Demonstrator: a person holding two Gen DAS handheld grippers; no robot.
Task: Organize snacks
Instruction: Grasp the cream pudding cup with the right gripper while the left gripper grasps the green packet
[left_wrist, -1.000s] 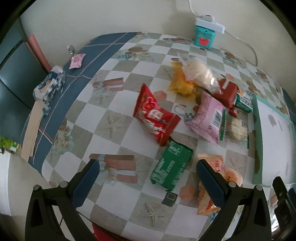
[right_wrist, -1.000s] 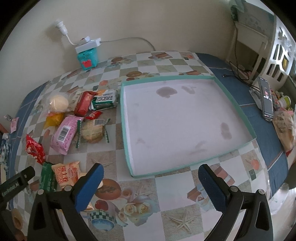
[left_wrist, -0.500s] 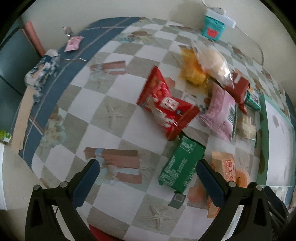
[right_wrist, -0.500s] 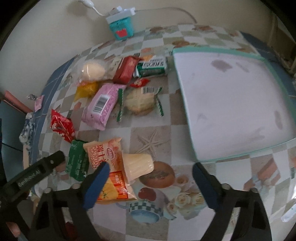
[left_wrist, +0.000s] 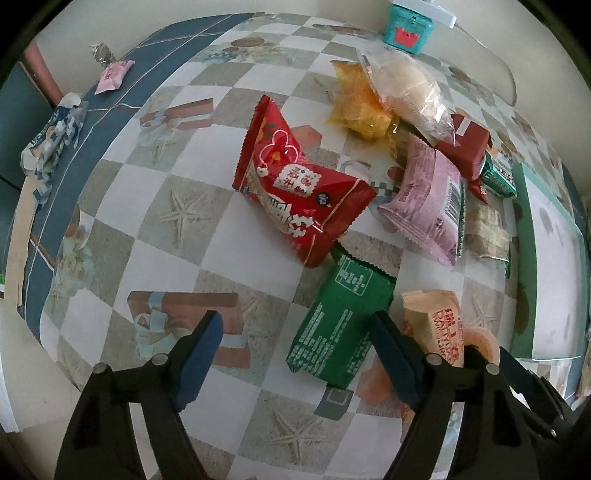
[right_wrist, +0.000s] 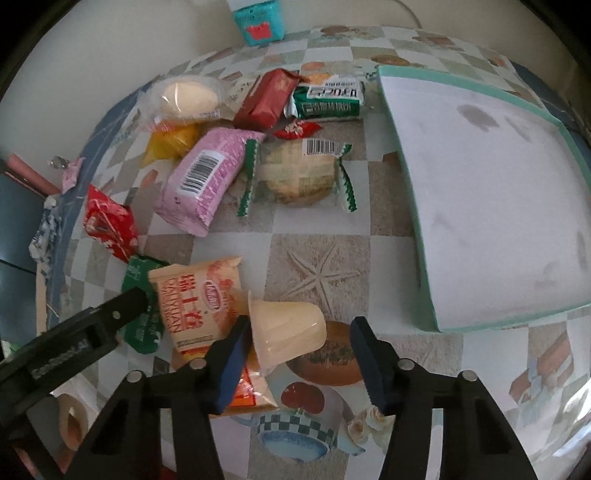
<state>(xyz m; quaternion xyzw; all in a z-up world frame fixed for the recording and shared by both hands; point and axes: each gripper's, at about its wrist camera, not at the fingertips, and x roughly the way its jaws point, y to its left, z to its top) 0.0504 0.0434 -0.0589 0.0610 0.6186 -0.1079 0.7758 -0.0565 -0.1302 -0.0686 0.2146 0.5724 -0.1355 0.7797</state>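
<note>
Right hand-held gripper (right_wrist: 297, 341) is closing around the pale jelly cup (right_wrist: 286, 334), which is lying on its side on the surface. Jaws have just been narrowing with the cup between them; left pad (right_wrist: 231, 360) looks at or touching the cup's rim end, right pad is still clear of the base, so not clamped yet — released for now. Cup is overlapping the orange snack packet (right_wrist: 194, 301). My read: keep the pads low and squared on the cup's ends, squeeze gently since thin plastic will probably dent, and watch that the packet corner isn't getting pinched in with it.

Left hand-held gripper (left_wrist: 297, 349) is hovering over the green packet (left_wrist: 338, 325), jaws part-way in after just narrowing, nothing clamped. Right pad is sitting at the packet's near edge, left pad well off over bare surface — so it's off-centre. I'd be shifting it toward the packet before closing, gripping across the short width.

Outward: red bag (left_wrist: 295, 194) touching the green packet's far end, pink packet (left_wrist: 428, 199) beside it, more wrapped snacks behind. Teal-rimmed tray (right_wrist: 410, 192) is sitting empty, near the cup — likely drop target. Nothing sorted yet.
</note>
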